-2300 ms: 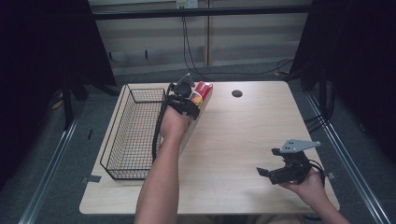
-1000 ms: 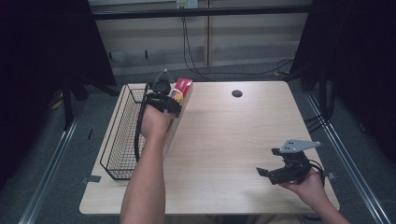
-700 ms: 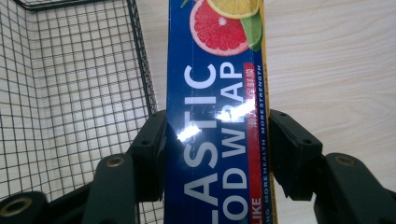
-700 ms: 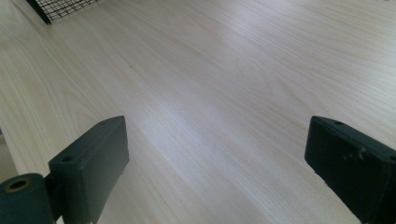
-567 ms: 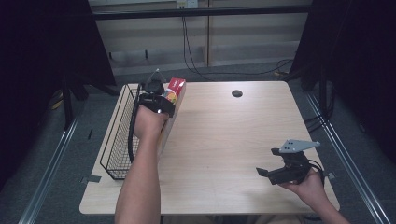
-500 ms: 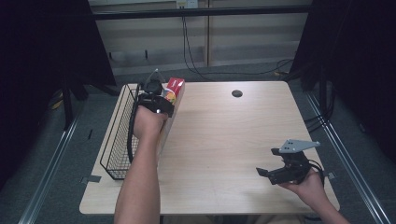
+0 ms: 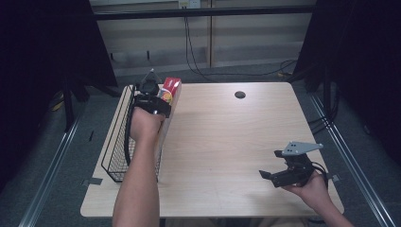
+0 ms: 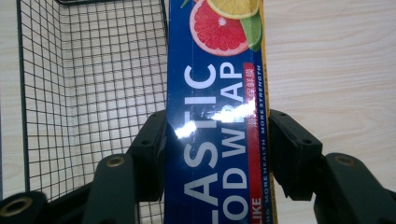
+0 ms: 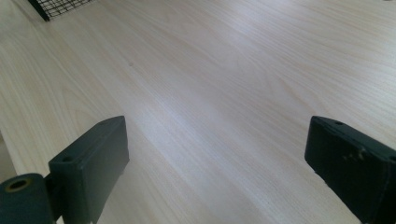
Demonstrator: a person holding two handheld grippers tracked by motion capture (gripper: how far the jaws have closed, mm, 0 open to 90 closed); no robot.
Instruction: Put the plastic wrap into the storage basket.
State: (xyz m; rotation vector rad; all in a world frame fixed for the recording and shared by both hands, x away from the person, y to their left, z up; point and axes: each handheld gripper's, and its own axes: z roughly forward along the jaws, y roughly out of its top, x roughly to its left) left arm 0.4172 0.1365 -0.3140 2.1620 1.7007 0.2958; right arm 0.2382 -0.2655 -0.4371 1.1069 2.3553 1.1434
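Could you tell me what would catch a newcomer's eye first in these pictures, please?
The blue plastic food wrap box, printed with citrus slices, is clamped in the left gripper above the right-hand rim of the black wire basket at the table's left edge. The right gripper rests open, near the front right corner.

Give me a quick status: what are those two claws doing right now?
Left gripper shut on wrap box, held above basket edge. Right gripper open, idle over table. Nothing in the way.

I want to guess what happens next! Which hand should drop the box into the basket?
Probably the left: the left gripper has its fingers clamped on the plastic wrap box at the wire basket rim. The right gripper sits open, far away.
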